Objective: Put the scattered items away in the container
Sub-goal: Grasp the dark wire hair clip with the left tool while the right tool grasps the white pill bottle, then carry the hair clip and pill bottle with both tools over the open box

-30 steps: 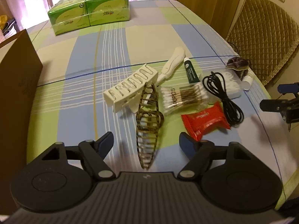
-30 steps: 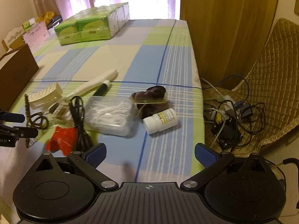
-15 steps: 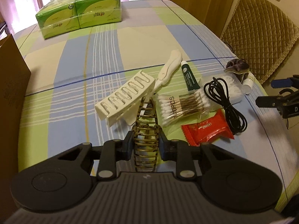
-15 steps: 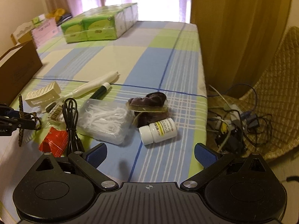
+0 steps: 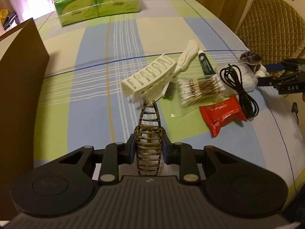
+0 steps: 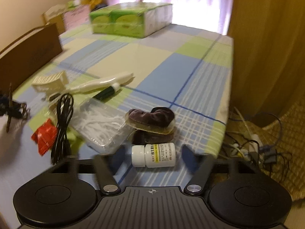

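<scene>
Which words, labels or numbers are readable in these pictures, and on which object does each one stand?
"DAS" on the right hand-held gripper, seen from the left wrist camera.
"SO" plus unclear letters on the cotton swab bag.
Green tissue packs: a logo and print, too small to read.
White pill bottle: label print blurred.
Green tube and red packet: print too small.

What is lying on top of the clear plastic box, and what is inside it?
A coiled black cable lies across the clear plastic box, its far end on the red packet. Inside are many small white pieces, too blurred to name; the cable hides some.
</scene>
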